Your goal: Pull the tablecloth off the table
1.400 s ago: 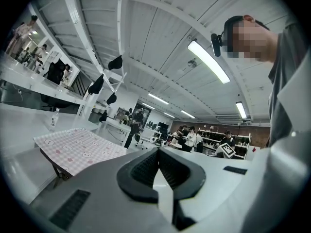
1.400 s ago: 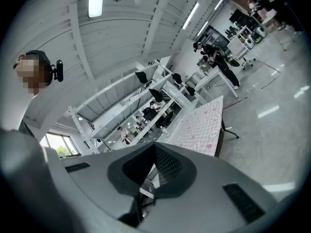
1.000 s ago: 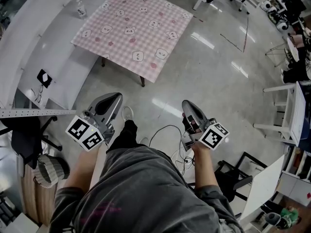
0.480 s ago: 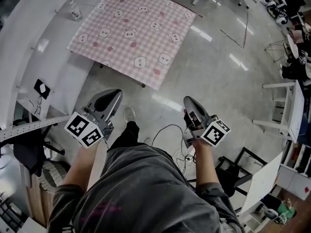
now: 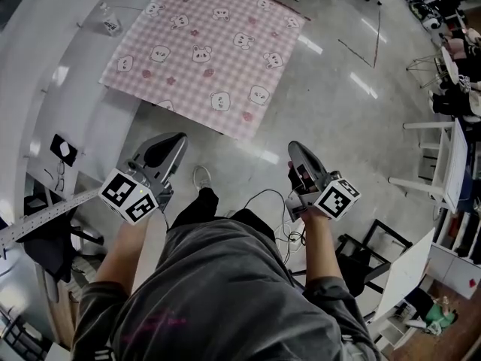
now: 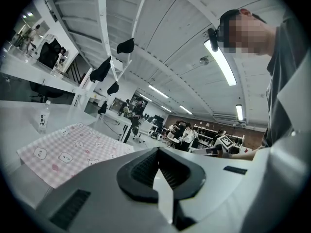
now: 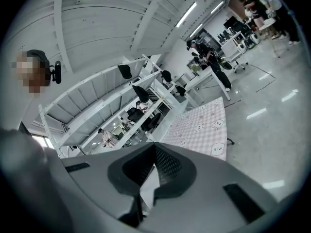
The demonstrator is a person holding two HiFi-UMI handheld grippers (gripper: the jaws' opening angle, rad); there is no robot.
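Observation:
A pink checked tablecloth (image 5: 207, 51) with little bear faces covers a small table ahead of me on the grey floor. It also shows low left in the left gripper view (image 6: 68, 152) and mid right in the right gripper view (image 7: 201, 130). My left gripper (image 5: 169, 143) and right gripper (image 5: 297, 150) are held at waist height, short of the table's near edge, well apart from the cloth. Both are shut with nothing between the jaws (image 6: 158, 152) (image 7: 154, 147).
A long white counter (image 5: 45, 66) runs along the table's left side, with a small bottle (image 5: 110, 22) on it. A cable (image 5: 259, 201) lies on the floor by my feet. White desks (image 5: 451, 164) and chairs stand to the right; people are far off.
I have stepped toward the table: the cloth sits nearer and larger in all views. Both grippers keep the same pose and stay shut.

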